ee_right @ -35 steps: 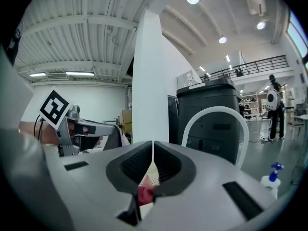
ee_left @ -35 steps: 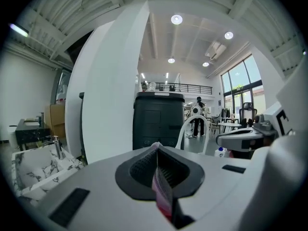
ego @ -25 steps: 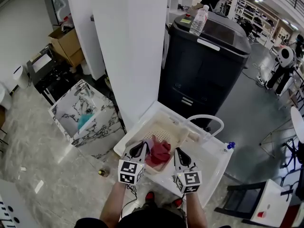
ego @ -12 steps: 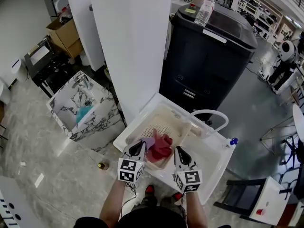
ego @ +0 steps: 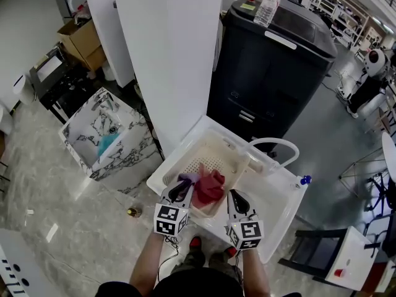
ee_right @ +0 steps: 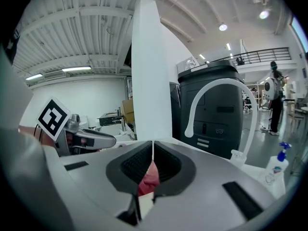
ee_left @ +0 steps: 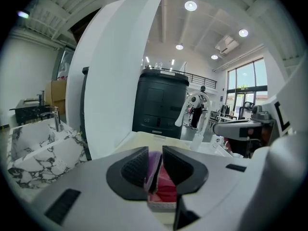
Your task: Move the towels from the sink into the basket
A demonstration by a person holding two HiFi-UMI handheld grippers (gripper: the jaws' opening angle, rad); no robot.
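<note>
Lower than before, the left claw [ego: 180, 189] had just been opening its jaws, now slack around the purple cloth towel [ego: 187, 179]. It lay in the beige perforated plastic basket [ego: 216, 159] beside the crumpled red towel [ego: 209, 188]. The right claw [ego: 235, 198] stayed pressed together.

Probably a robotics lab, white robot [ego: 374, 64]

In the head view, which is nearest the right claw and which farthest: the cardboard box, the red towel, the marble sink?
1. Red towel, at the right claw's tips, on its left.
2. Marble sink, farther left.
3. Cardboard box, far upper left.
</note>
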